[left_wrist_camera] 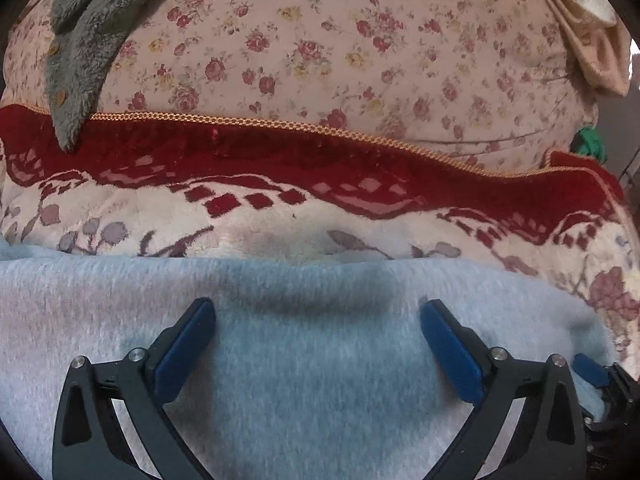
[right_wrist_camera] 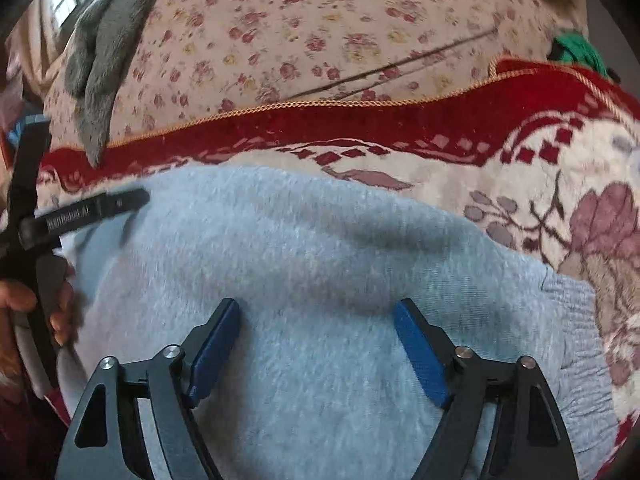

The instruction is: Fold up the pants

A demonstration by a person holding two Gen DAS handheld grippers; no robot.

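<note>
Looking across both wrist views, we see the bed's floral sheet (left_wrist_camera: 360, 52) filling the far half of the frame, pink-cream with small red roses. In front of it lies a plush blanket (left_wrist_camera: 280, 168), dark red border with gold cord trim along its far edge, cream field with muted flower print nearer us.

The pants (left_wrist_camera: 304, 360) are the light blue fuzzy garment spread flat on that blanket, directly under both grippers. In the right wrist view the pants (right_wrist_camera: 312, 272) show a ribbed band at their right end; we can't tell cuff from waistband.

A grey fleece garment (left_wrist_camera: 80, 52) lies on the sheet at far left, its tip overlapping the blanket's red border. It carries small brown buttons. A beige bundle of cloth (left_wrist_camera: 592, 40) sits at far right, and something green (left_wrist_camera: 590, 144) peeks out beside the blanket's right corner.

Left gripper (left_wrist_camera: 318, 316): jaws wide apart, blue pads clear, nothing between them, hovering over the pants. Contact with the fabric not resolvable.

Right gripper (right_wrist_camera: 318, 314): jaws likewise wide apart, empty, over the pants near the ribbed end.

In the right wrist view the left gripper (right_wrist_camera: 84, 208) shows at the left edge, held by the person's hand (right_wrist_camera: 24, 304).
</note>
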